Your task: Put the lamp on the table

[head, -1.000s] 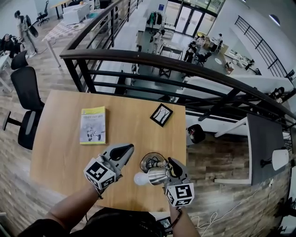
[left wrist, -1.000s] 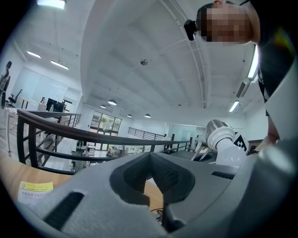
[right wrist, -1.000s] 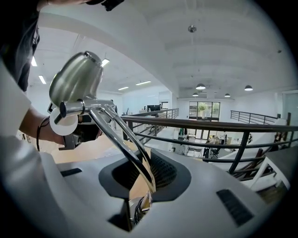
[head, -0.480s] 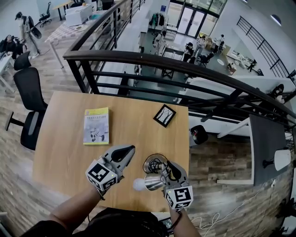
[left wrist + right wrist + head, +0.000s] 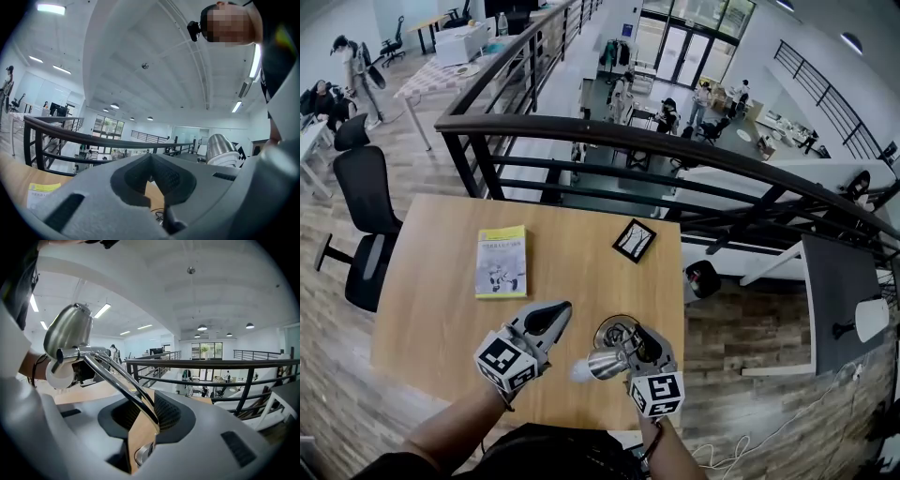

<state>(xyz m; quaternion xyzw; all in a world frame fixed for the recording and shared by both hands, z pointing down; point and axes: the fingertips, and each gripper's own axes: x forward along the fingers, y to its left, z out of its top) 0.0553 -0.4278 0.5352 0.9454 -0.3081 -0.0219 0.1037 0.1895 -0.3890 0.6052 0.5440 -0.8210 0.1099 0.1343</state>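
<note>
The lamp is chrome, with a bell-shaped shade (image 5: 607,363) and a white bulb (image 5: 581,372) pointing left. Its round base (image 5: 614,330), with a coiled cord, is over the near right part of the wooden table (image 5: 441,281); I cannot tell whether the base touches the table. My right gripper (image 5: 639,340) is shut on the lamp's thin arm (image 5: 123,389), which runs up from between the jaws to the shade (image 5: 68,329). My left gripper (image 5: 550,317) hovers just left of the lamp, jaws together and holding nothing (image 5: 151,159). The shade (image 5: 221,149) shows to its right.
A yellow-green book (image 5: 502,261) lies on the table's left half. A small black picture frame (image 5: 634,240) sits near the far right edge. A dark railing (image 5: 675,150) runs behind the table. An office chair (image 5: 356,197) stands at the left.
The lamp's shade and bulb have dipped a little lower and nearer to me with the right gripper. The left gripper has stayed beside it.
</note>
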